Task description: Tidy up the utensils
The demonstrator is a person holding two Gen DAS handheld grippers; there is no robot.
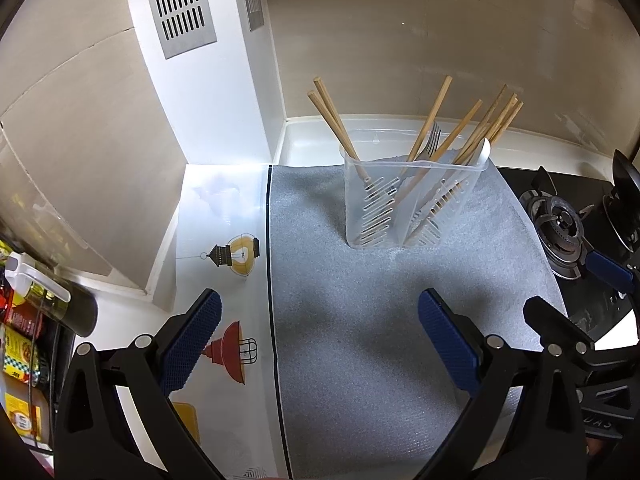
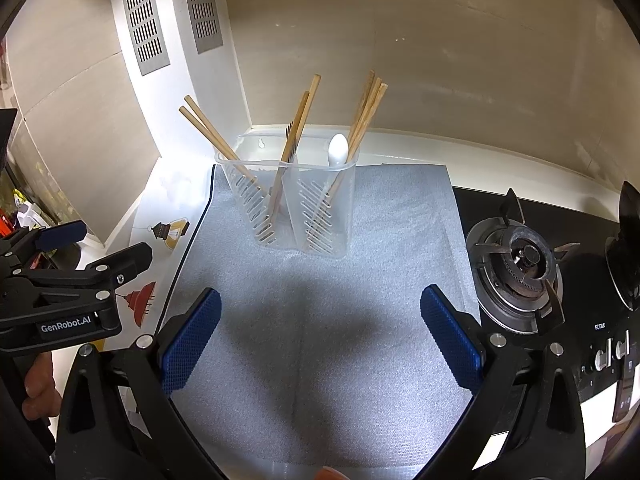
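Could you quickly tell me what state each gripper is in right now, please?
Left gripper: open, holding nothing.
Right gripper: open, holding nothing.

Legible markings on the gripper and the stove.
"GenRobot.AI" is printed in white on the black body of the left gripper (image 2: 102, 254), seen in the right wrist view. "FOTILE" stands in small white letters on the black front panel of the gas stove (image 2: 599, 327), above its knobs. Labels on the bottles (image 1: 20, 354) at the left edge are too blurred to read.
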